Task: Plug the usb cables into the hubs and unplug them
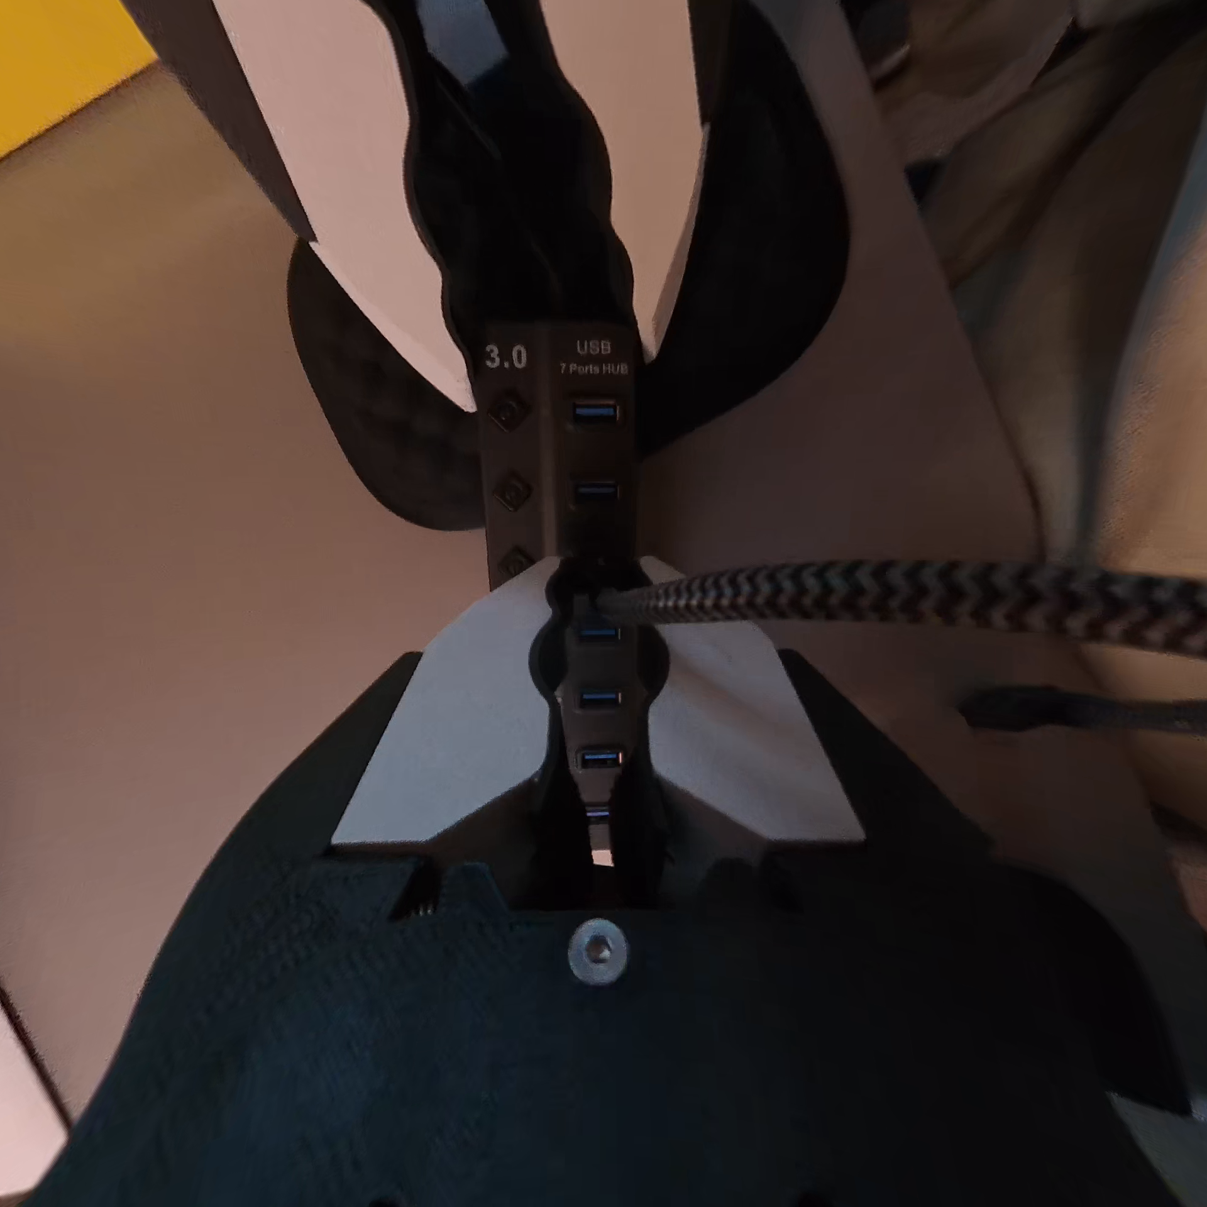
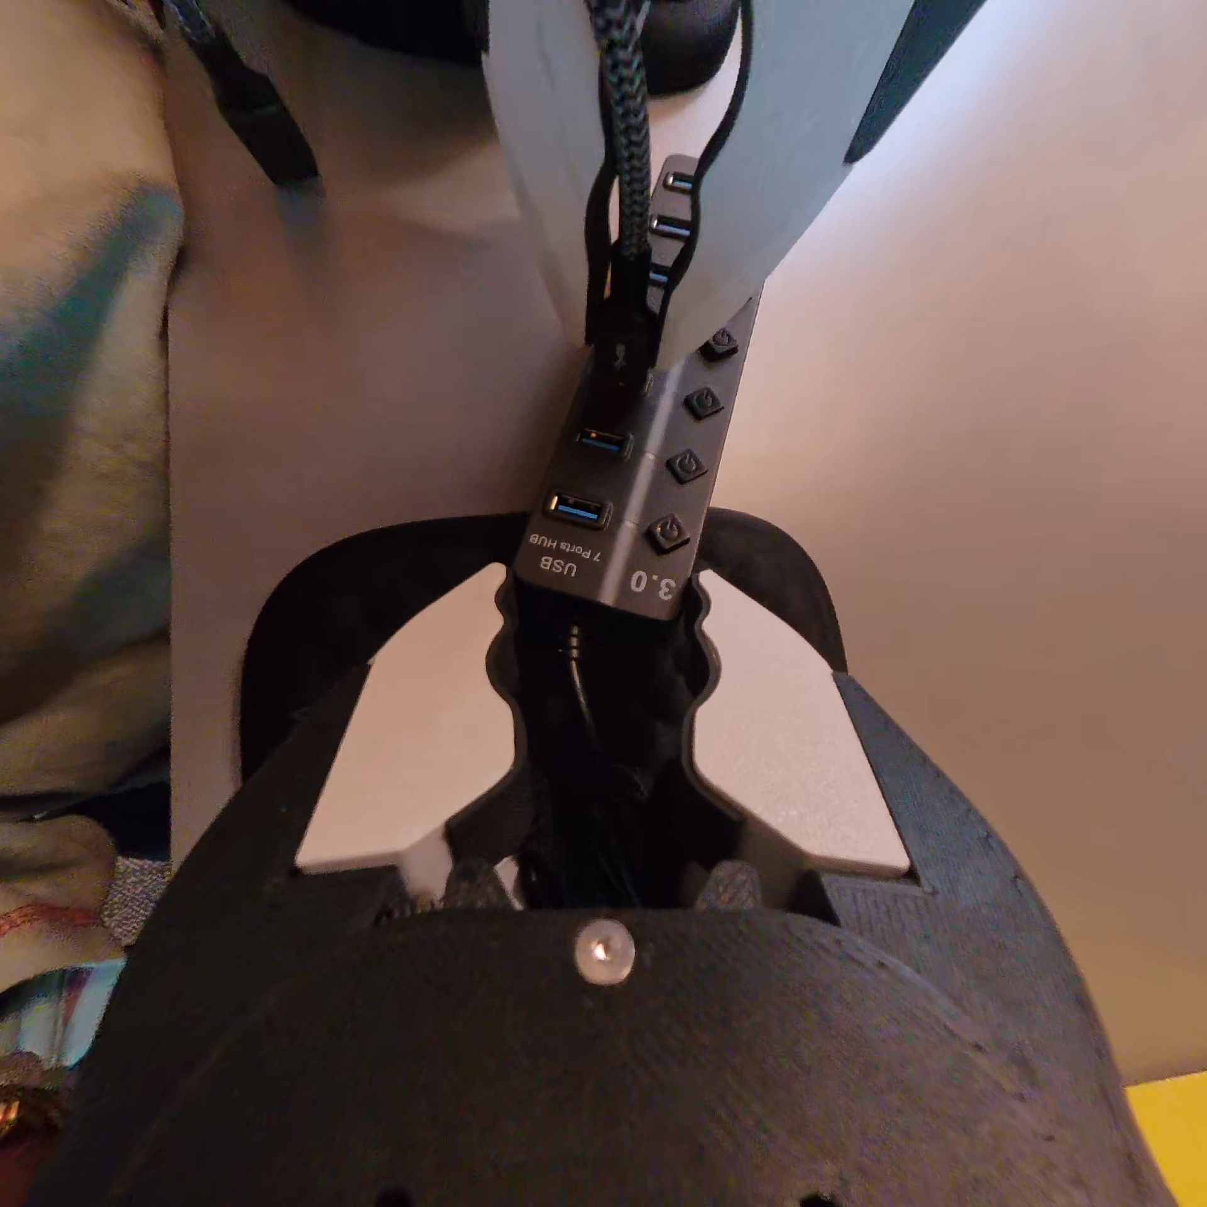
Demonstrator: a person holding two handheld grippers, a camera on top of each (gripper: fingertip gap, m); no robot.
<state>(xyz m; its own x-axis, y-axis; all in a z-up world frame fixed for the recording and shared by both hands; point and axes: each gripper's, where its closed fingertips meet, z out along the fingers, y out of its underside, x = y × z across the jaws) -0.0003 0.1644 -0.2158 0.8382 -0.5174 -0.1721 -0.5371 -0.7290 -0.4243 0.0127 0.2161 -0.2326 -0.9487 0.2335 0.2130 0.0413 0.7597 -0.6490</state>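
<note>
A dark grey USB hub with blue ports and a row of buttons lies lengthwise between both grippers; it also shows in the right wrist view. My left gripper is shut on the black plug of a braided cable, and the plug sits in a port near the hub's middle. My right gripper is shut on the hub's lettered end, where the hub's own thin black lead comes out. In the left wrist view the right gripper faces me from the far end.
The hub rests on a pale table whose edge runs beside a person's clothing. A second black cable lies at the right. A yellow surface borders the table's far corner. My hands' fingertips stand some 6 cm from each other.
</note>
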